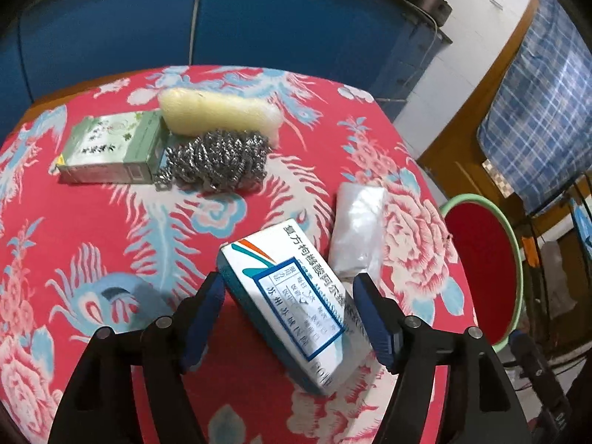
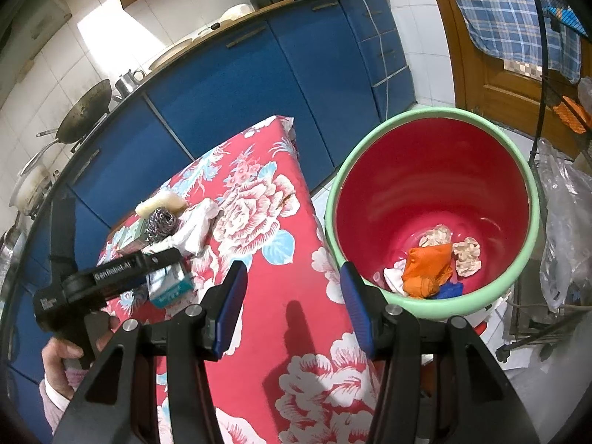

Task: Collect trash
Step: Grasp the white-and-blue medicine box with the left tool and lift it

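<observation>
Left tool [image 1: 288, 292] gapes around one white box [image 1: 292, 303]; right tool [image 2: 292, 292] empty, half-open.

Both claws share one build: black plastic arms with cut-out slots, silver round screws at the pivots, blue ribbed pads [image 1: 373, 318] on the fingers; the left claw [image 2: 162, 259] carries white "GenRobot.AI" lettering; pink sleeve [image 2: 51, 403] at the wrist
</observation>
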A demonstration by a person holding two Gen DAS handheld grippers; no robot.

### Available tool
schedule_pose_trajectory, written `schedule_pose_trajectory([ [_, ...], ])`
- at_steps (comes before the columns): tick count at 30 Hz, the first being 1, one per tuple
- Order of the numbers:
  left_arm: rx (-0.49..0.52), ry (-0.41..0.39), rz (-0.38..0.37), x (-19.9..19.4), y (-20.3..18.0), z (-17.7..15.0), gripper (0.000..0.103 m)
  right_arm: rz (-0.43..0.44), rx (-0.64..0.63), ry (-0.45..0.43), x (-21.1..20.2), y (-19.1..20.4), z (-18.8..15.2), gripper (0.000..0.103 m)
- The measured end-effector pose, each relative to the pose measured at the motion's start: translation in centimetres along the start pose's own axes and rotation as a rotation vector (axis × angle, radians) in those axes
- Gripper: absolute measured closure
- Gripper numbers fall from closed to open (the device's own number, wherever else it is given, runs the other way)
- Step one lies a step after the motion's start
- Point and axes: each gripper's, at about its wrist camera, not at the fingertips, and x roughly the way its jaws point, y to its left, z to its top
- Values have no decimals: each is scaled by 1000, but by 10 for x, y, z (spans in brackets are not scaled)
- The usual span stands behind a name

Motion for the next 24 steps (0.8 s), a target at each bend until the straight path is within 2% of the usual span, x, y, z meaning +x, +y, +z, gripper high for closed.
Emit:
schedule_pose_trajectory([
  [7,16,10,18,-3,-9,-10,30,-1,-4,-10,-3,1,2,48],
  [14,90,48,-3,-5,-29,-19,29,3,0,-20,-7,-1,1,48],
  [16,106,64,10,-1,-35,-22,27,3,2,-25,-10,-2,1,48],
  [21,194,47,96,3,-53,-31,23,-3,14,-31,-14,-8,1,48],
  [24,205,38,117,3,-55,-33,22,-4,21,-34,-15,-10,2,48],
])
